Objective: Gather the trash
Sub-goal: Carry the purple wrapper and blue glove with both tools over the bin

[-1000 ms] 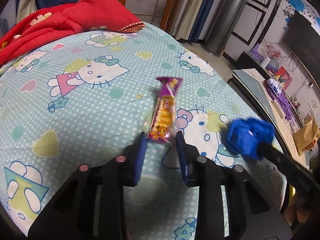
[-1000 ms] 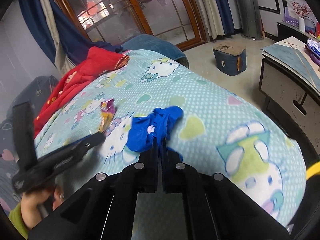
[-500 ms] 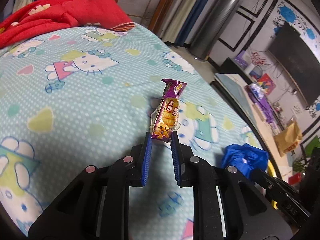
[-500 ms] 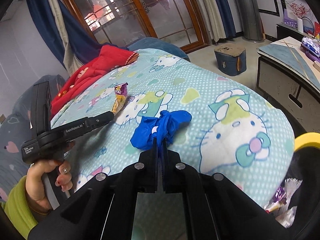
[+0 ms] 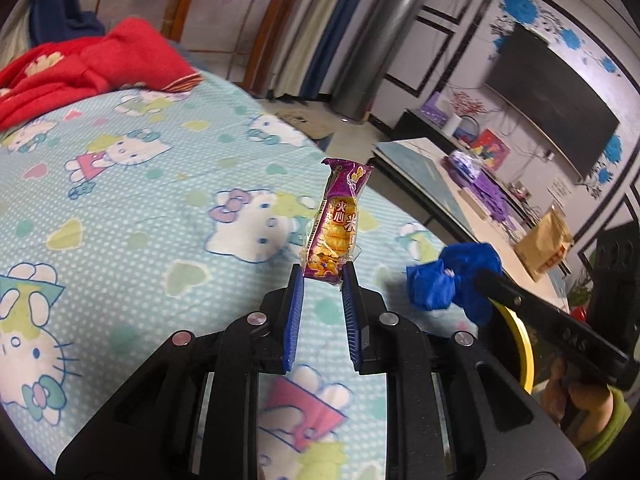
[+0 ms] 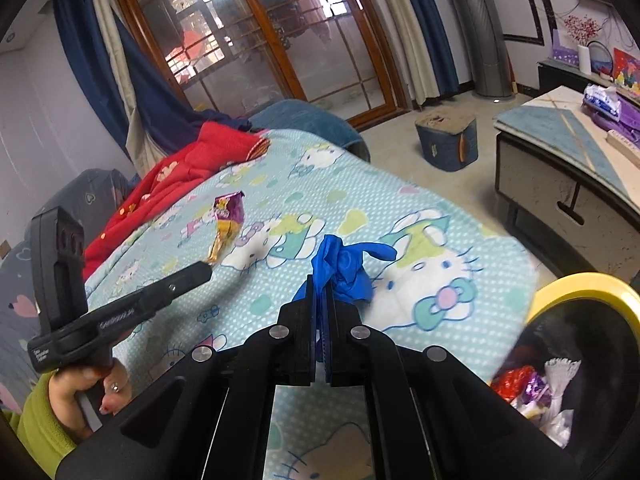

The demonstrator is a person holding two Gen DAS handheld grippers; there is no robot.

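My left gripper is shut on the lower end of a purple and yellow snack wrapper and holds it upright above the Hello Kitty bedspread. The wrapper and the left gripper also show in the right wrist view. My right gripper is shut on a crumpled blue glove, lifted off the bed; the glove shows at the right in the left wrist view. A black bin with a yellow rim stands at the lower right, with wrappers inside.
A red blanket lies at the far end of the bed. A low cabinet stands to the right, a small blue stool on the floor beyond the bed, and glass doors behind.
Both grippers have lifted their items off the bed and moved toward the bed's right edge. The yellow-rimmed bin has come closer in the right wrist view.
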